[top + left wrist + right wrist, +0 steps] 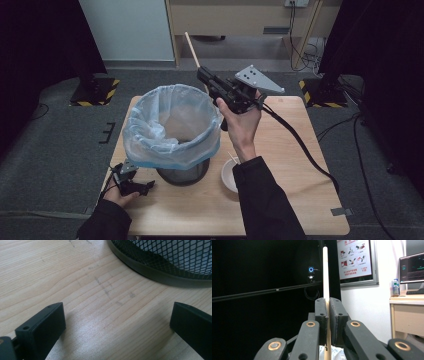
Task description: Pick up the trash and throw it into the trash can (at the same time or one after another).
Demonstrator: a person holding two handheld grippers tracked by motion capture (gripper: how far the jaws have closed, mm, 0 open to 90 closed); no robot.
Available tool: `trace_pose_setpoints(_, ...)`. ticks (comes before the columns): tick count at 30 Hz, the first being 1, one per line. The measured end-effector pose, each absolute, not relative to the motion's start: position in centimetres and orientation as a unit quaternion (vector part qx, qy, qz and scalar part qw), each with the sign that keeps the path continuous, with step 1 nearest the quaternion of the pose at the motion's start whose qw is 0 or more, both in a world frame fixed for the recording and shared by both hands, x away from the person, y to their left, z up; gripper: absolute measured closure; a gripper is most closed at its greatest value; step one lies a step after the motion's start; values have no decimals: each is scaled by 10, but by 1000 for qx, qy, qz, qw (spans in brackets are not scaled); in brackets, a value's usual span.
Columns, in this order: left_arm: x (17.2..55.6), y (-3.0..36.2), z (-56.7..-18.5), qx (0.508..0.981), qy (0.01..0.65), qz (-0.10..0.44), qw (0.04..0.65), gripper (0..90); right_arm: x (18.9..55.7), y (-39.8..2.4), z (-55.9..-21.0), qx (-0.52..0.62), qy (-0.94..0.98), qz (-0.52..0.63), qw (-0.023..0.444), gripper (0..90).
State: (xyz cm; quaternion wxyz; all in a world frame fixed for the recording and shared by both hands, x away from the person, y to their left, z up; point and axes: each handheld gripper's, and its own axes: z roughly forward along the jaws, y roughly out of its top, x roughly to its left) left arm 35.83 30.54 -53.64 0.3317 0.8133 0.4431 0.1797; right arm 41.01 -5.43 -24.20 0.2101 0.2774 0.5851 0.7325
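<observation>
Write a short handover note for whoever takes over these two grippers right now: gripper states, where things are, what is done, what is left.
Right gripper: shut on a wooden stick, held up beside the rim of the bag-lined mesh bin.
Left gripper: open, holding nothing, resting on the table by the bin's base.
White bowl: on the table to the right of the bin.
Done: stick picked up.
Left: probably drop the stick into the bin.
</observation>
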Motion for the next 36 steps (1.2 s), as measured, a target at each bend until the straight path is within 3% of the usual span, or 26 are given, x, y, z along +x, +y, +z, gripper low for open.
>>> trace_pose_setpoints(15,358,305,-536,813,443,180,332,0,422,-21,-254,281,613,710,205,851)
trace_pose_setpoints(19,358,305,-536,813,443,180,332,0,426,-17,-258,281,623,704,193,725)
trace_pose_setpoints(25,358,305,-536,813,443,180,332,0,423,-26,-250,280,623,705,191,649)
trace_pose_setpoints(36,358,305,-536,813,443,180,332,0,407,-105,-223,305,598,704,233,479)
